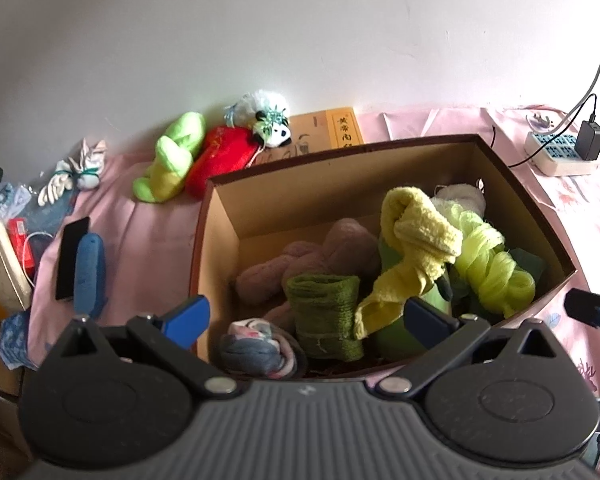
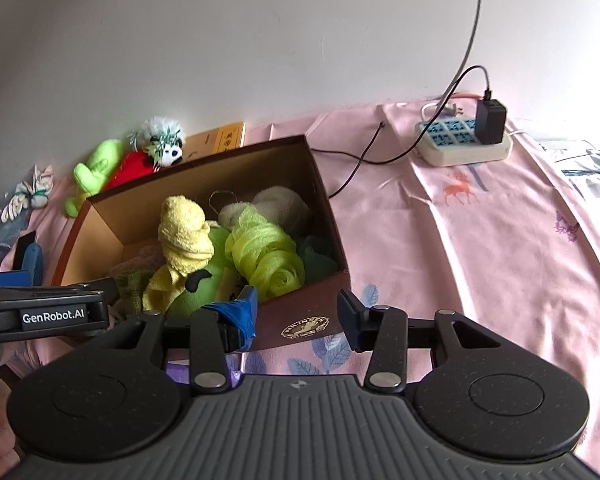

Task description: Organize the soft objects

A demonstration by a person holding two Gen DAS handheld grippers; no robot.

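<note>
While both grippers hang over the near side of the box point(image 1: 220, 216), the left gripper point(image 1: 306, 316) has its jaws spread wide and empty above a green cloth point(image 1: 326, 312), and the right gripper point(image 2: 298, 316) has its jaws apart, empty, astride the box's near corner. Towels point(image 2: 184, 232) fill the box; a panda point(image 1: 274, 128) lies at the bed's point(image 2: 460, 240) far edge.

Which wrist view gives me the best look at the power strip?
The right wrist view: the power strip lies whole on the pink cloth, sockets and black adapter plain. The left wrist view shows it smaller, squeezed against the right edge.
</note>
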